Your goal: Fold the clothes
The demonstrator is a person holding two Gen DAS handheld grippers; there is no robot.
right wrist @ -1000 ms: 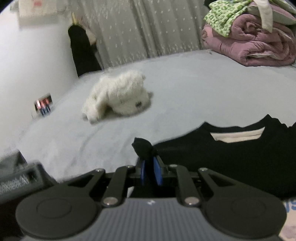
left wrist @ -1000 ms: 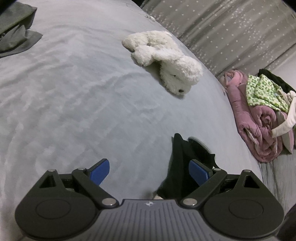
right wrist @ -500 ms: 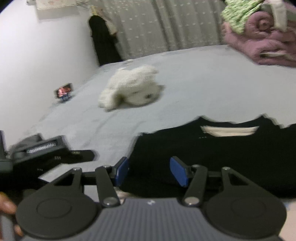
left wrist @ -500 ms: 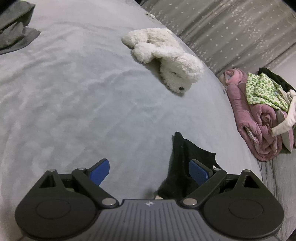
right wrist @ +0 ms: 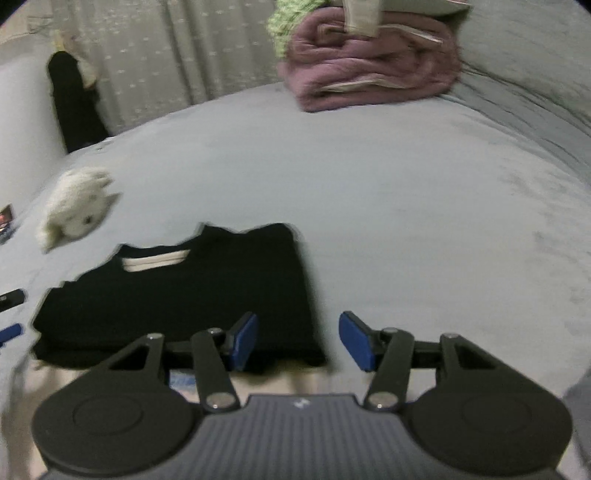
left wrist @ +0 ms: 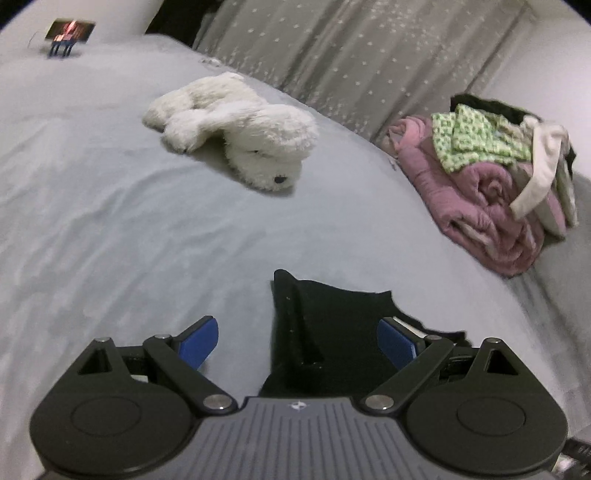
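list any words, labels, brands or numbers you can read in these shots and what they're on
None can be read.
Small white emblem on the left gripper body: a mark, not legible as letters.
Same emblem on the right gripper: blurred.
Pale label inside the black garment collar: no print discernible.
Small lit screen far off on the bed: too small.

The right wrist view is smeared with motion blur: the black garment (right wrist: 177,295) has ragged, doubled edges, and the white plush toy (right wrist: 75,210) shows no clear features. The left tool (right wrist: 9,332) appears only as dark and blue slivers cut by that view's left edge. The pile of clothes (right wrist: 369,70) is cropped at the top. In the left wrist view, the garment's (left wrist: 328,332) near part is hidden behind the tool body. The small device (left wrist: 68,31) on the bed (left wrist: 110,221) is too small to identify.
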